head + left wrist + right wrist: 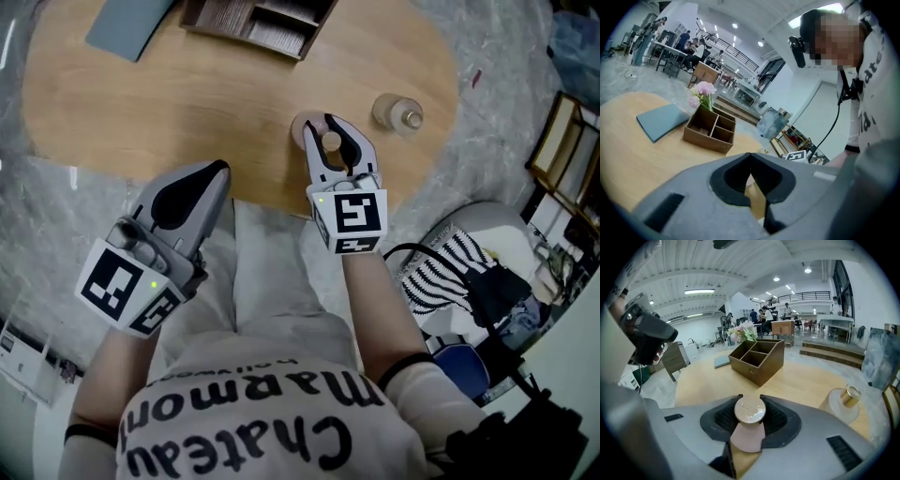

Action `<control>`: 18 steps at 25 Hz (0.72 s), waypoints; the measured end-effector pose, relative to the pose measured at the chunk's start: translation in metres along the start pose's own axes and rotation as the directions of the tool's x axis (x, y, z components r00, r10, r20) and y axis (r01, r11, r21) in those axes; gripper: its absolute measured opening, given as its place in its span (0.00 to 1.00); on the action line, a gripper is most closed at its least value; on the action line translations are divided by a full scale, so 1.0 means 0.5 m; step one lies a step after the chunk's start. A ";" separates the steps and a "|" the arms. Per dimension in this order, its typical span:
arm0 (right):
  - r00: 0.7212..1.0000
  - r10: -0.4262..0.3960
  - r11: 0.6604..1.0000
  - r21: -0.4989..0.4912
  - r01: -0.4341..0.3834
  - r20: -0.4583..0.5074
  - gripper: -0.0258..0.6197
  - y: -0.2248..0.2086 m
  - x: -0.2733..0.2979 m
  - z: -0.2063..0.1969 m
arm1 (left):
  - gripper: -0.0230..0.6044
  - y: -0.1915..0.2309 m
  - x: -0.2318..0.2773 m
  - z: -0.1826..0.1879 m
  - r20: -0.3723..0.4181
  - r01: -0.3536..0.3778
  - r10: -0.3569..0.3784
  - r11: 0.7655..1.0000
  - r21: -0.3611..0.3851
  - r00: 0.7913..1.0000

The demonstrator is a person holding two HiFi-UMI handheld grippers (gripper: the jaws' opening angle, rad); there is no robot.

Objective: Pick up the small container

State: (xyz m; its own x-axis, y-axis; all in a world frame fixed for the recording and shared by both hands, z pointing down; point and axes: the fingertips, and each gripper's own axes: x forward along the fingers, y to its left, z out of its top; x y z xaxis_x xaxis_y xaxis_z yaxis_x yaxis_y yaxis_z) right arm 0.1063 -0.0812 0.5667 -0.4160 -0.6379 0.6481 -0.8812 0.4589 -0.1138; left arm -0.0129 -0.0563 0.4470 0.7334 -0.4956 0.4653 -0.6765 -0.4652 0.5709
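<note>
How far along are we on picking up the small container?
Done: the right gripper is at the small container, with a jaw on either side of its lid. In hand: the grip, as the pads look pressed on the lid. Left: the lift, since the container appears to sit on the table. The left gripper is shut and empty.

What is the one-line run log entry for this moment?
right gripper: shut on small container | small container: near table edge | left gripper: shut, empty
</note>
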 end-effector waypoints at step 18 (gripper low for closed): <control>0.999 -0.037 0.982 0.188 0.033 0.020 0.21 -0.014 -0.147 0.210 | 0.06 -0.083 -0.126 0.215 0.137 -0.076 0.061 0.992 0.103 0.989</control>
State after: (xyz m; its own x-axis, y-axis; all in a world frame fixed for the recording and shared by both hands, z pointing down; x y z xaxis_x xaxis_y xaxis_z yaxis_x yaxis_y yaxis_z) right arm 0.1192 -0.1026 0.4407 -0.3872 -0.6672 0.6364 -0.9209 0.3131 -0.2321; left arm -0.0383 -0.0846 0.3210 0.6745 -0.6189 0.4025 -0.7334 -0.4991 0.4616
